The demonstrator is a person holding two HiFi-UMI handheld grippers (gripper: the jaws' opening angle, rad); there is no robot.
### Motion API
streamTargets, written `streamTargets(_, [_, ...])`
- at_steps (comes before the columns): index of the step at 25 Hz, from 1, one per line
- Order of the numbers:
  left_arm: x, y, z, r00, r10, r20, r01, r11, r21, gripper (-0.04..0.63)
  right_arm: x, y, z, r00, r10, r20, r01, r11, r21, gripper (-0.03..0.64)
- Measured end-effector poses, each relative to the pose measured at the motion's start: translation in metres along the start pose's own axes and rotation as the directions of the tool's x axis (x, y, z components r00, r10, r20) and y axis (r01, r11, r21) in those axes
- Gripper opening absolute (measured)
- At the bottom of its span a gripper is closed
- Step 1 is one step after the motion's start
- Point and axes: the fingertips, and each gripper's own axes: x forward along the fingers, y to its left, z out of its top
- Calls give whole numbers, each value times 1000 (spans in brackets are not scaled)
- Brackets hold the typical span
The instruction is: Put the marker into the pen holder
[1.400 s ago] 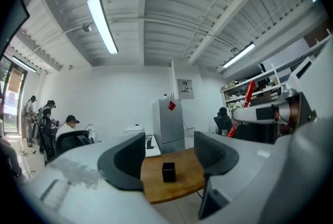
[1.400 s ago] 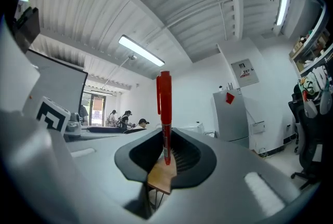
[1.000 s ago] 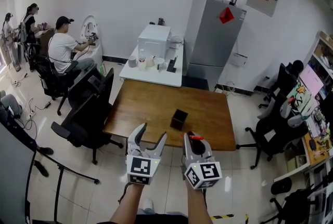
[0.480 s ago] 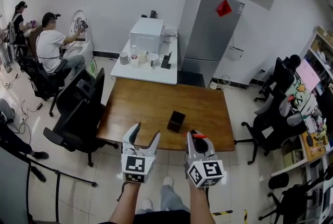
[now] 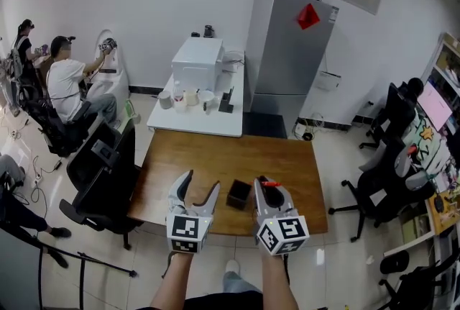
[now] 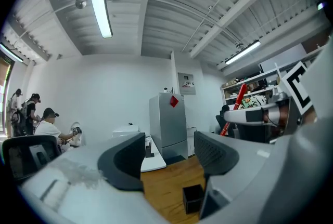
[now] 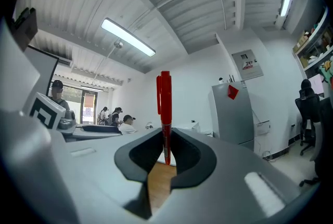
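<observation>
The right gripper (image 7: 165, 154) is found closed, its fingers pinching a red marker (image 7: 165, 106) near the lower end. The marker is held upright and rises well above the fingertips in the right gripper view.

The left gripper (image 6: 169, 158) is found with its fingers spread and nothing held between them. Through the gap, the wooden tabletop (image 5: 208, 154) and the pen holder (image 5: 238, 194) are seen lower down.

The pen holder, a black, square, open-topped box, is observed standing upright on the tabletop near its front edge. In the head view it lies between the two grippers, which are held side by side over that edge.

The marker is recorded as outside the pen holder: its red end is seen at the tip of the right gripper, just to the right of the holder and apart from it.

Beyond the tabletop, a white table (image 5: 205, 121) bearing small items and a grey refrigerator (image 5: 287, 49) are noted against the far wall. A black office chair (image 5: 100, 172) is noted at the tabletop's left side.
</observation>
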Motion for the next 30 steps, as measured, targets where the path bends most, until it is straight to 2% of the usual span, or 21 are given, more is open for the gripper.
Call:
streamTargets(4, [47, -4, 12, 1000, 5, 2, -5, 1000, 20, 293, 33, -36, 17, 999, 33, 13, -33, 999, 4, 49])
streamTargets(7, [75, -3, 18, 1000, 11, 2, -11, 1000, -13, 293, 51, -55, 21, 998, 62, 21, -62, 998, 17, 49])
streamTargets(9, [88, 1, 16, 1000, 26, -5, -26, 999, -30, 293, 62, -67, 21, 997, 78, 23, -78, 997, 26, 48])
streamTargets(14, [111, 5, 5, 998, 55, -28, -55, 998, -7, 293, 82, -100, 2, 997, 68, -24, -67, 997, 45, 48])
streamTargets(17, [119, 18, 8, 998, 59, -24, -60, 998, -13, 293, 92, -107, -7, 997, 61, -49, -58, 997, 50, 49])
streamTargets(23, [137, 34, 15, 999, 47, -12, -47, 999, 0, 293, 112, -119, 3, 998, 44, -43, -41, 996, 77, 49])
streamTargets(27, [144, 41, 21, 1000, 16, -3, -16, 1000, 18, 293, 124, -112, -3, 997, 39, -60, -35, 996, 77, 49])
streamTargets(30, [144, 55, 21, 1000, 20, 8, -20, 1000, 10, 293, 137, -101, -5, 995, 60, -78, -55, 996, 64, 48])
